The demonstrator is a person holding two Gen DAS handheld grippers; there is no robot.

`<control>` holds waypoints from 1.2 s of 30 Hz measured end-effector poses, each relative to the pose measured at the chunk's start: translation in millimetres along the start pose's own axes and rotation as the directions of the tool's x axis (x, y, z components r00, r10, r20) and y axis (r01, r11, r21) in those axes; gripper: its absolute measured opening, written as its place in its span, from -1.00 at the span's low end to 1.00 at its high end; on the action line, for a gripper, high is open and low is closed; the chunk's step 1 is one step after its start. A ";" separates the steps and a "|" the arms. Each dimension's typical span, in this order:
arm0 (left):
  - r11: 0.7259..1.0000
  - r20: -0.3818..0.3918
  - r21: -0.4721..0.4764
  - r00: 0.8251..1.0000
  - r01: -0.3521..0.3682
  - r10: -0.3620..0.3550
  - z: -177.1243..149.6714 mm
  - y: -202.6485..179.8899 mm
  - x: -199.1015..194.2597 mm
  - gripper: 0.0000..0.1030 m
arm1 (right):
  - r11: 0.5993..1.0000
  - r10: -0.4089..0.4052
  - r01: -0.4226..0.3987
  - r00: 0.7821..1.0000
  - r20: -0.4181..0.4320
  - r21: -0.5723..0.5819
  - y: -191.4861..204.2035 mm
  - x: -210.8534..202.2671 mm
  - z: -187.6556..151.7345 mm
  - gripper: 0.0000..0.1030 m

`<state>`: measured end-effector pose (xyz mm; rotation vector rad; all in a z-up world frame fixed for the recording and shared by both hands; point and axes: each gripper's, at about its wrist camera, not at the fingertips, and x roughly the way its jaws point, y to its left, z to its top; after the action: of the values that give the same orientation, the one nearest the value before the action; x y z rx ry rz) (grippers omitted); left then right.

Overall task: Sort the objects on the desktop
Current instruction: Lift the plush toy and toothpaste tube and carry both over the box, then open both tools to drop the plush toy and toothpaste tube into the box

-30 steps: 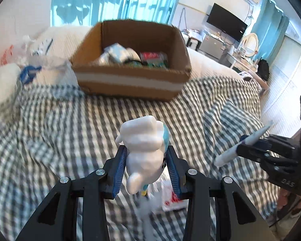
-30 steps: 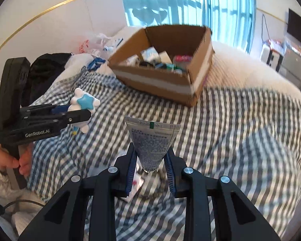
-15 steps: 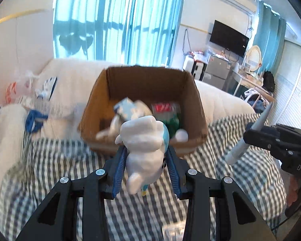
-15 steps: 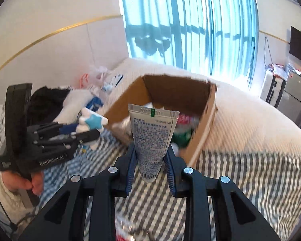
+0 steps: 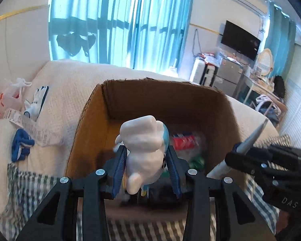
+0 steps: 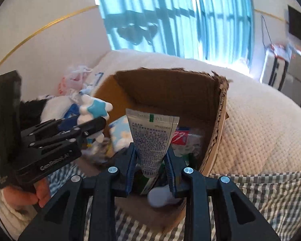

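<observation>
Toy first: my left gripper is clamped on a small white figure with a blue star-shaped patch, its blue-padded fingers pressing both flanks. From the left wrist camera the toy looks like smooth, glossy moulded plastic, rounded at the top, with a stubby white limb hanging down and a sliver of blue along its right edge. The right wrist camera shows its other face (the star is a clear sky blue with a pale rim).

My right gripper is closed around a grey-white squeeze tube printed with small dark text. The tube stands crimped end up, a short green mark and a printed code on the flat seal, and it narrows toward the bottom where my fingers pinch it. In the left wrist view the same tube appears edge-on as a thin pale blade, tilted.

Both items hang over the open brown cardboard box, above its opening and not touching the contents. Inside lie a red-and-white packet, something green, and a light blue pack with white flowers. The box sits on a cream textured bedspread, with a grey-and-white checked blanket in front.
</observation>
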<state>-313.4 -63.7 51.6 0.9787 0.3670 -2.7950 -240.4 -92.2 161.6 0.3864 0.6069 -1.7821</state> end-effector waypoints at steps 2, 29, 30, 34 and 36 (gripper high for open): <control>1.000 0.020 -0.003 1.000 0.012 -0.012 5.4 1.2 12.8 -0.22 | 1.000 -0.020 0.020 1.000 -0.007 0.013 -8.0 9.0 5.6 -0.47; 0.991 0.001 -0.069 0.994 -0.113 0.114 -110.4 16.2 -152.1 1.00 | 0.996 -0.021 0.026 0.998 0.051 -0.090 43.0 -153.5 -119.7 0.37; 0.990 -0.014 -0.065 0.992 -0.125 0.124 -120.6 13.1 -153.5 1.00 | 0.994 -0.023 0.027 0.999 0.044 -0.105 46.8 -154.7 -128.1 0.37; 0.980 -0.107 -0.057 0.978 -0.188 0.181 -166.5 2.3 -148.9 1.00 | 0.989 -0.042 0.042 0.999 -0.001 -0.139 57.8 -150.9 -166.0 0.37; 0.980 -0.161 -0.053 0.970 -0.192 0.182 -190.0 -4.2 -142.2 1.00 | 0.993 -0.029 0.026 0.999 -0.031 -0.114 56.1 -144.5 -184.4 0.37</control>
<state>-92.0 3.1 -1.7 1.1552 0.3666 -2.5293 -153.4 116.9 79.6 0.3306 0.7359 -1.7613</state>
